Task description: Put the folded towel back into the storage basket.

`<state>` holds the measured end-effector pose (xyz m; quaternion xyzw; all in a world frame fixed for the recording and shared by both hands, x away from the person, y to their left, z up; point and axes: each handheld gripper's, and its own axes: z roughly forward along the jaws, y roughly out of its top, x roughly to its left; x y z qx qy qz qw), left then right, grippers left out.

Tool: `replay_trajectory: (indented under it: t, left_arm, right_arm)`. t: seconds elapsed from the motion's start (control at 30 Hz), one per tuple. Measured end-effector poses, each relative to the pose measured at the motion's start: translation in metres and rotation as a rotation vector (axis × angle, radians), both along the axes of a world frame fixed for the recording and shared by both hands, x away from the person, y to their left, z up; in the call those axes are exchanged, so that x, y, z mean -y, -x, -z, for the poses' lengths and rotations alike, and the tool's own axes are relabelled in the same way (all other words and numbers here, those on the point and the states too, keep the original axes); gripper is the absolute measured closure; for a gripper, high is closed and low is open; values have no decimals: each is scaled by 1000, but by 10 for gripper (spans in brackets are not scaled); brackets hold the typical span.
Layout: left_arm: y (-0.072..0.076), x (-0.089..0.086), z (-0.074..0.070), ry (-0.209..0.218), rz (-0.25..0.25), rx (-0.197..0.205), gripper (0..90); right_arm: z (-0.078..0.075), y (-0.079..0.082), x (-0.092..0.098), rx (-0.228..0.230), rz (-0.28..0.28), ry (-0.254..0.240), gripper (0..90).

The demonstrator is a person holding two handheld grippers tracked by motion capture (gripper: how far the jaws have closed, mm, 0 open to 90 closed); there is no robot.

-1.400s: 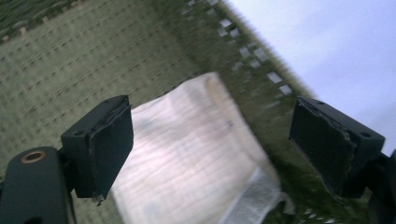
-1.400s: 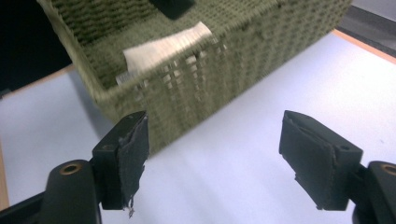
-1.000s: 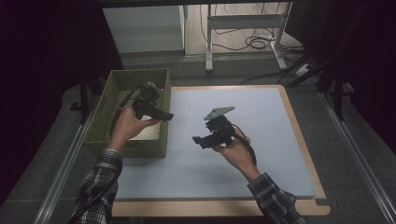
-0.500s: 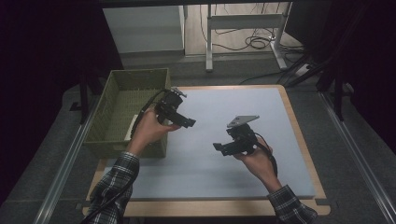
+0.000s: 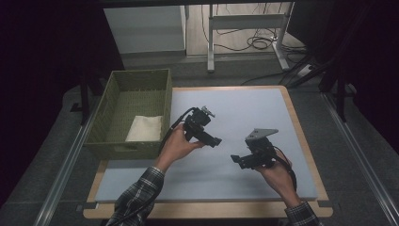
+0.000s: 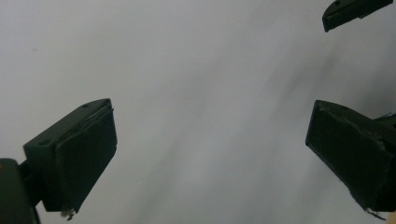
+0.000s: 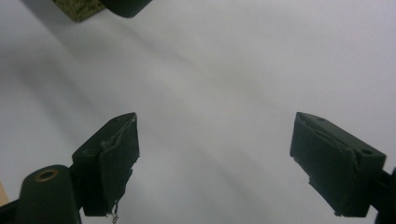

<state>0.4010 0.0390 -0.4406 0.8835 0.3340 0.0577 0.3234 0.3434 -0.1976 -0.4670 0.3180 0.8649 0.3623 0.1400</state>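
Both tools wide, empty: left tool [image 5: 212,140], right tool [image 5: 237,160] over bare worktop [image 5: 244,106] middle. Risk: tools collide. Folded cloth [image 5: 143,128] in basket [image 5: 107,148], left edge.

The left claw [image 6: 208,163] stands wide apart over the pale tabletop [image 6: 196,84], gripping nothing, having just been opening. The other claw's black tip [image 6: 355,11] pokes in at the upper corner.

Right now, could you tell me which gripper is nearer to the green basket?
The left gripper is nearer, just off the green basket on the mat; the right gripper hangs farther across, both open and empty.
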Motion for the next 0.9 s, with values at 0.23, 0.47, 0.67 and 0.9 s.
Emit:
replay_trajectory:
  t: [0.23, 0.47, 0.67, 0.9]
  left_arm:
    - [13, 11, 33, 39, 26, -6, 27]
    - [33, 3, 75, 62, 13, -8, 24]
    - [51, -7, 97, 36, -8, 59, 17]
    - [57, -6, 104, 27, -4, 125, 0]
  right_arm:
    - [18, 7, 17, -6, 29, 14, 135]
    - [43, 16, 32, -25, 62, 6, 125]
    - [58, 20, 37, -27, 85, 25, 122]
    - [67, 23, 37, 21, 73, 27, 91]
